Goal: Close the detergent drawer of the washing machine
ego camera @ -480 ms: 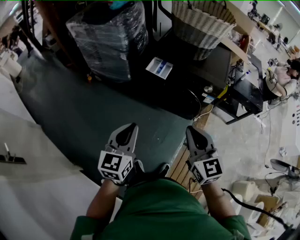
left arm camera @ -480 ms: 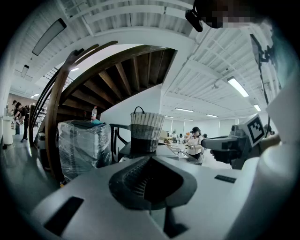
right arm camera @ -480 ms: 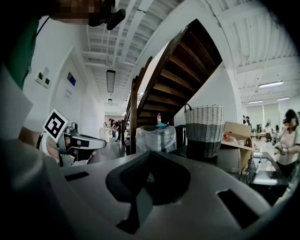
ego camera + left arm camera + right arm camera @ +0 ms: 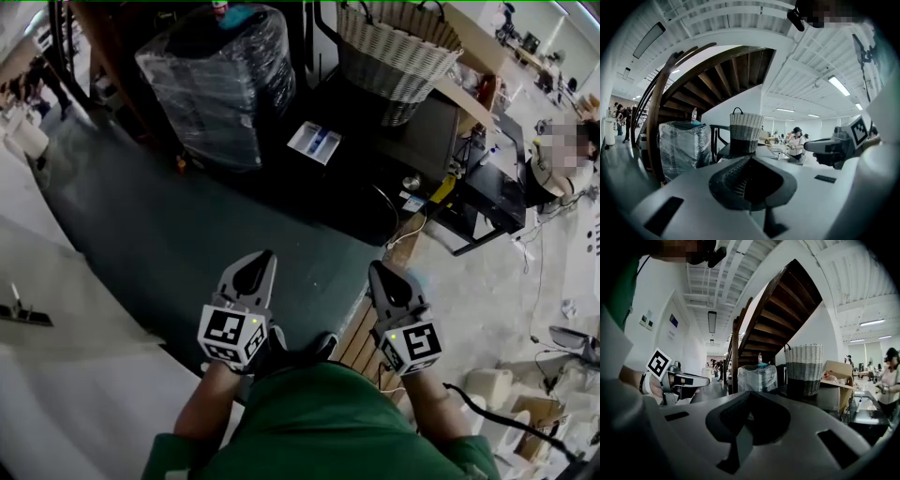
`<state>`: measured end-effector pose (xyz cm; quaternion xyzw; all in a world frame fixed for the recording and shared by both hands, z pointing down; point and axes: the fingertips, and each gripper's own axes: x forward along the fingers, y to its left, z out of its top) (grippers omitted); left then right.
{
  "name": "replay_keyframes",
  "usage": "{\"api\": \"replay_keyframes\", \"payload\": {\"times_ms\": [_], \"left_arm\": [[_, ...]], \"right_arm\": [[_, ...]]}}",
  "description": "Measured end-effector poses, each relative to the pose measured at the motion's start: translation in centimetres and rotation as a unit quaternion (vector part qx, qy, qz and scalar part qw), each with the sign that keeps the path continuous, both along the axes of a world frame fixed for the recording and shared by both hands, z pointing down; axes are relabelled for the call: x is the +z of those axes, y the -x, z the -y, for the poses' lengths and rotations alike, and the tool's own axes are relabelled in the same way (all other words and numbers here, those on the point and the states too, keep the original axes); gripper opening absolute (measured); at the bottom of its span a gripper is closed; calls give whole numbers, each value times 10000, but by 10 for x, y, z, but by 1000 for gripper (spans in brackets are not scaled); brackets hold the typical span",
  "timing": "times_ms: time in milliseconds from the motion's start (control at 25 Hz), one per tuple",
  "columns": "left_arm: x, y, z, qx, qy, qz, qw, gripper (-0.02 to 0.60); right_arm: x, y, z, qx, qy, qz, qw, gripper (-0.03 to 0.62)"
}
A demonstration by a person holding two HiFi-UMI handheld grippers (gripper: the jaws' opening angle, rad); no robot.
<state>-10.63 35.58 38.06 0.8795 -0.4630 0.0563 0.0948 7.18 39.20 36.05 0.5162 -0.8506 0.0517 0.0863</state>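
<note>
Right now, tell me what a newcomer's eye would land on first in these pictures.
The left gripper and right gripper sit side by side low in the head view, both shut and empty. Farther off stand a striped woven basket and, to its left, a plastic-wrapped bundle. A small white drawer with something blue in it shows below and between them.

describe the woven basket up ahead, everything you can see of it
The woven basket is round and open-topped, and looks like wickerwork. It is pale in its upper part, with a grey band below and a near-black base. A thin dark handle loops up from its rim. It stands upright on a dark flat top, with an open cardboard box close beside it. What lies inside can't be made out.
</note>
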Motion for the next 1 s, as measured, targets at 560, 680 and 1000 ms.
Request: {"api": "replay_keyframes", "payload": {"times_ms": [560, 680, 1000], "left_arm": [[8, -29, -6, -315, 143, 175, 9992, 29], [9, -25, 2, -372, 138, 227, 9990, 29], [5, -21, 53, -351, -9, 111, 9993, 29]], "right_arm": [[11, -39, 6, -120, 245, 152, 9995, 23], [16, -37, 18, -156, 284, 171, 9993, 23], [16, -39, 67, -34, 113, 197, 9997, 23]]}}
